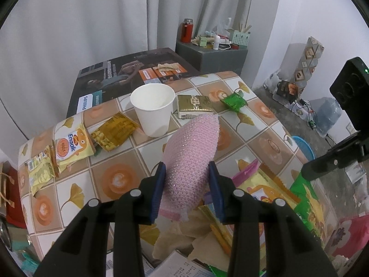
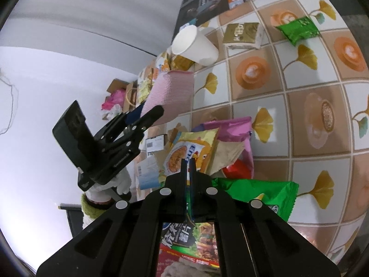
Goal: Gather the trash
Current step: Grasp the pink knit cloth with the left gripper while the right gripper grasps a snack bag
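Pink mesh scrubber (image 1: pixel 192 159) is clamped between your left gripper's (image 1: pixel 187 192) blue pads, lifted clear of the tiled tablecloth (image 1: pixel 244 120), above the wrapper pile (image 2: pixel 196 147). Hold that squeeze; it's soft and could slip. Right gripper (image 2: pixel 188 161) is pinched nearly closed on the green bag's edge (image 2: pixel 260 198), I think. Lift straight, steer wide of the paper cup (image 1: pixel 153 109).

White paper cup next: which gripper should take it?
Probably neither yet. The left gripper is clamped on the pink sponge, the right gripper on a green wrapper. Left sits nearer the paper cup once emptied.
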{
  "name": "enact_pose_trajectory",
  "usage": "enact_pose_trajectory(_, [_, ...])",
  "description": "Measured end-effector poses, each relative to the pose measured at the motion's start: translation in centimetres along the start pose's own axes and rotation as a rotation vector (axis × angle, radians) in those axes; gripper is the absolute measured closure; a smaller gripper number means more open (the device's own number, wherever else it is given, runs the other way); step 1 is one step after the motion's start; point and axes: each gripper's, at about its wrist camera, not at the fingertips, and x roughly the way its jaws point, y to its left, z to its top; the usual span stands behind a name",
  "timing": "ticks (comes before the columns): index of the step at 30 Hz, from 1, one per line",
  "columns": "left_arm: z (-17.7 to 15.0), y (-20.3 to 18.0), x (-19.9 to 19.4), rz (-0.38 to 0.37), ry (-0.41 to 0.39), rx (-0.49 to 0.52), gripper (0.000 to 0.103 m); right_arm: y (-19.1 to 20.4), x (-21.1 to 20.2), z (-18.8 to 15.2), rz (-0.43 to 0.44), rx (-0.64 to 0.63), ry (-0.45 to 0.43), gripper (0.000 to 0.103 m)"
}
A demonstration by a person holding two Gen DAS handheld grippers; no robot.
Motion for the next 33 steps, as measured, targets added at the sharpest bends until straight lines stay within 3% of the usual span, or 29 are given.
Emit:
enact_pose_trajectory(1, [0.0, 0.0, 0.0, -0.001, 0.003, 0.0, 0.067, -0.1, 0.2, 0.1, 0.004, 0.005, 0.004, 0.085])
enact_pose_trajectory(4, [-0.4, -0.2, 0.2, -0.006, 0.012, -0.005, 0.067, -0.3, 0.8, 0.3, -0.01, 0.008, 0.018, 0.077])
enact_pose_trajectory(15, [-0.9, 0.2, 1.1, -0.02, 0.024, -0.014, 0.067, -0.3, 3.6, 1.4, -0.037, 0.008, 0.08, 0.074])
enact_pose_trajectory(18, [-1.1, 0.3, 1.2, -0.021, 0.025, -0.019, 0.067, -0.3, 4.2, 1.4, -0.047, 0.006, 0.093, 0.078])
enact_pose_trajectory(22, [-1.3, 0.5, 1.3, -0.025, 0.025, -0.027, 0.067, -0.6, 4.8, 1.3, -0.054, 0.017, 0.107, 0.095])
enact_pose_trajectory(33, [-1.3, 0.8, 0.7, -0.017, 0.008, -0.032, 0.067, -0.1, 3.3, 1.0, -0.046, -0.016, 0.05, 0.103])
